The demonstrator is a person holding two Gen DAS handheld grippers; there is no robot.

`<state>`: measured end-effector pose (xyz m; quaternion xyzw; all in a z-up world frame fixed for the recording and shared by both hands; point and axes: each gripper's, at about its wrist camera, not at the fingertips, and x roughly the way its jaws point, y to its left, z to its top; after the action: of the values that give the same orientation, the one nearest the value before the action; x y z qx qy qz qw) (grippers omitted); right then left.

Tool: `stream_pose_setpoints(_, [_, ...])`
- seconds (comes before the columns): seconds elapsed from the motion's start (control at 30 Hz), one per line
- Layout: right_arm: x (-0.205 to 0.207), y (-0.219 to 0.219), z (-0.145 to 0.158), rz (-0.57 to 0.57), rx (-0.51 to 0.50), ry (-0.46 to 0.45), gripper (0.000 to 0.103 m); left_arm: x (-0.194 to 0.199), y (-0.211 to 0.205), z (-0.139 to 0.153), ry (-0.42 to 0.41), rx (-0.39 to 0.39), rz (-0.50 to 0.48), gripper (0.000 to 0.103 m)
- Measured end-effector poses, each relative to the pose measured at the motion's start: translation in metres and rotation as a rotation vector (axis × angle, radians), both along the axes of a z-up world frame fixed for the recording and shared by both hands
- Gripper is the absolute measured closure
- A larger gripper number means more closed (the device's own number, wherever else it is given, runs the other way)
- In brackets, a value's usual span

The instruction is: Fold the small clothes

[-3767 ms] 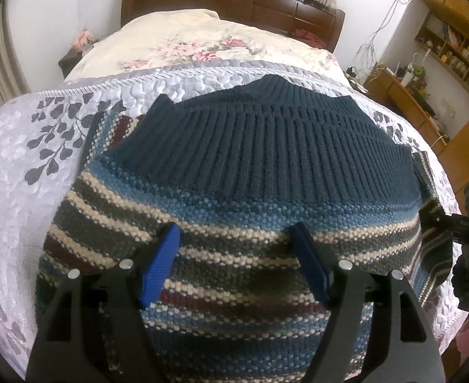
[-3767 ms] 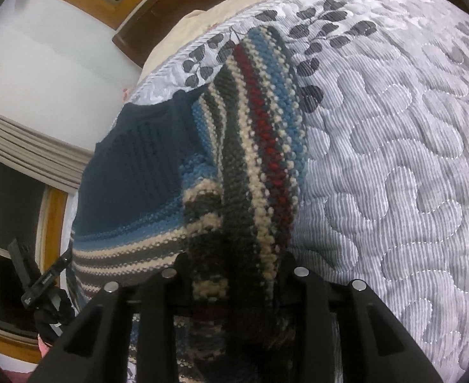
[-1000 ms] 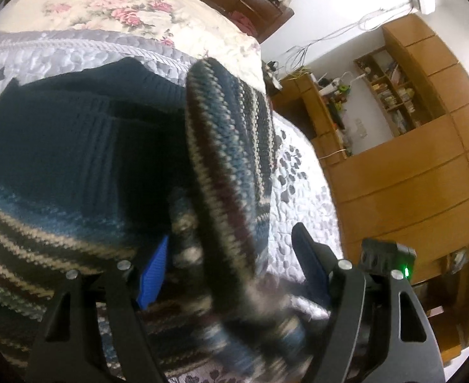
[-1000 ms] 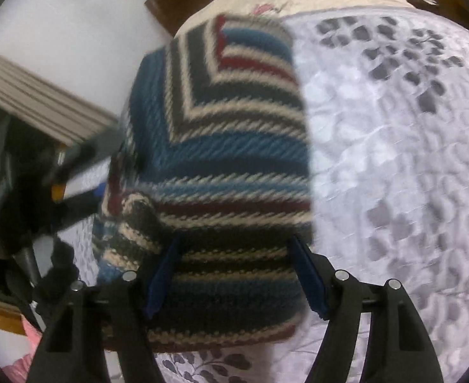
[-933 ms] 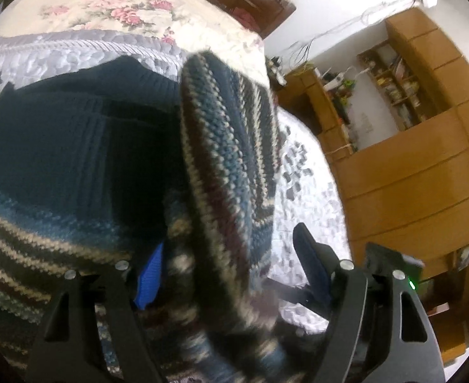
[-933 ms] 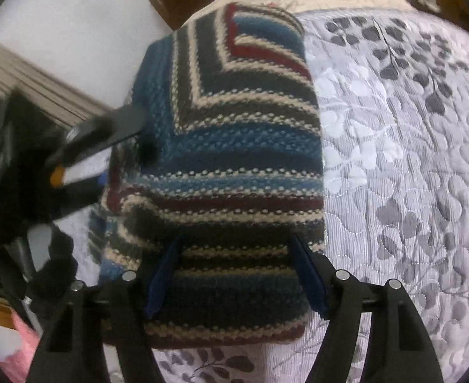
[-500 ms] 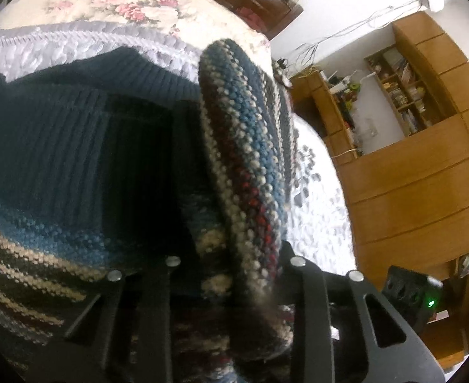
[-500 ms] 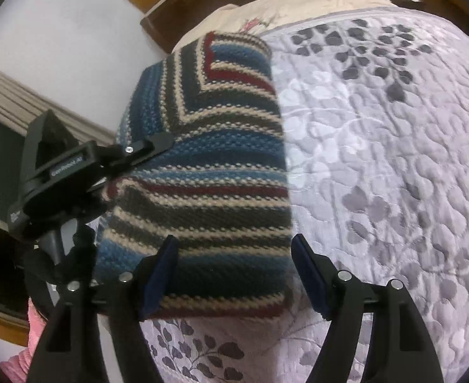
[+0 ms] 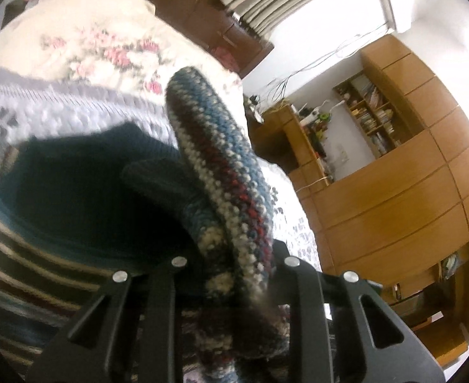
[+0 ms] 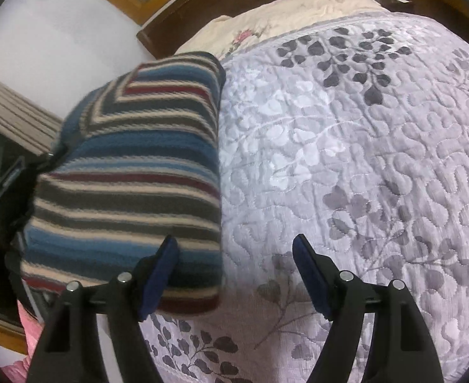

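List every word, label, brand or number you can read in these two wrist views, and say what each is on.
No text can be read in either view.
Book spines on the wooden shelves: too small and blurred to read.
The other gripper's black body, beside the striped sweater: blurred, no lettering legible.
Quilted bedspread: leaf pattern only, no writing.

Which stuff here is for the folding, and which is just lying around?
For the folding:
striped sweater
left gripper, clamped on a sweater fold
right gripper, open
quilted bedspread

Just lying around:
floral pillow
bookshelf
wooden cabinets
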<state>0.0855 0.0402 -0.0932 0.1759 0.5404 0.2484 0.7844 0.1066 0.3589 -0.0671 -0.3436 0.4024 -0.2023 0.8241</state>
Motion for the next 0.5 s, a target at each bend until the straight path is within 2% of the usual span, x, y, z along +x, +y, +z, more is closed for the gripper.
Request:
stream_pose_setpoints(0.2, [-0.002, 0.026, 0.004, 0.061, -0.018, -0.01, 0.027, -0.018, 0.061, 0.009, 0.004, -0.001, 0.05, 0.081])
stream_pose_setpoints(0.33, [-0.004, 0.041, 0.006, 0.096, -0.036, -0.018, 0.027, -0.031, 0.1, 0.006, 0.01, 0.01, 0.093, 0.081])
stream_pose_setpoints(0.5, [-0.004, 0.062, 0.009, 0.137, -0.048, -0.024, 0.027, -0.034, 0.134, -0.008, 0.052, 0.023, 0.092, 0.081])
